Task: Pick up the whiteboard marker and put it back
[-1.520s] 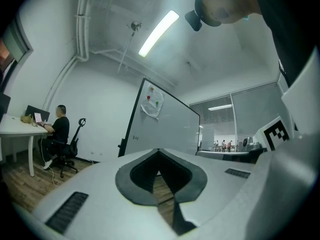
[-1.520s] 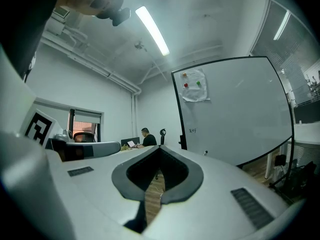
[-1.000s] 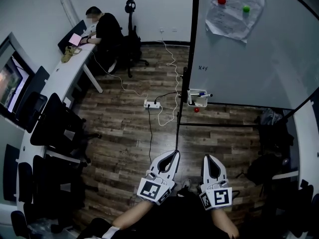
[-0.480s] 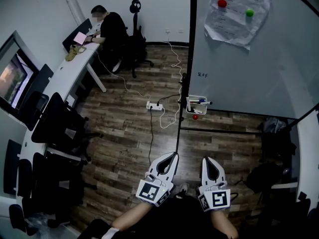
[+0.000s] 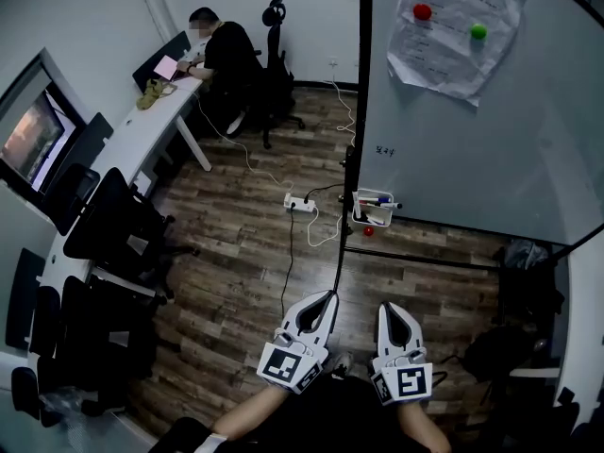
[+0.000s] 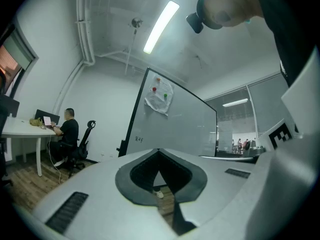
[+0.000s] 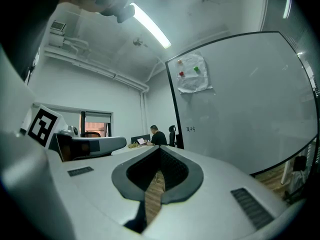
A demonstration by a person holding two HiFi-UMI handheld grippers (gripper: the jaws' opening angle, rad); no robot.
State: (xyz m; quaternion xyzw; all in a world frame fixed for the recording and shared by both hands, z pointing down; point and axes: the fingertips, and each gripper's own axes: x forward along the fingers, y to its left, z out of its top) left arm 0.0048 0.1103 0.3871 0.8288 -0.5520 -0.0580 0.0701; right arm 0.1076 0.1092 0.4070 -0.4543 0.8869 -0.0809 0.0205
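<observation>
Two grippers, one in each of my hands, are held level above the wood floor (image 5: 236, 253) of an office, both pointing toward a standing whiteboard (image 5: 472, 140). My left gripper (image 5: 331, 294) has its jaws pressed together at the tips with nothing between them. Only floor shows through the teardrop opening behind the tips. My right gripper (image 5: 385, 306), just beside it, is likewise closed and empty.

The whiteboard marker (image 5: 381, 199) lies across the top of a small white tray (image 5: 373, 217) fixed at the board's lower left corner. It is ahead of both grippers and well apart from them. A small red object (image 5: 368, 231) sits just below the tray, too small to identify.

High on the board, a crumpled sheet of paper (image 5: 453, 55) is pinned by a red magnet (image 5: 422, 12) and a green magnet (image 5: 478, 31). A white power strip (image 5: 300, 202) lies on the floor to the left of the board's post, with cables trailing from it.

At upper left in the head view, a person (image 5: 226, 50) in dark clothing sits at the far end of a long white desk (image 5: 132, 149). Dark office chairs (image 5: 104, 225) stand along the desk's near side.
</observation>
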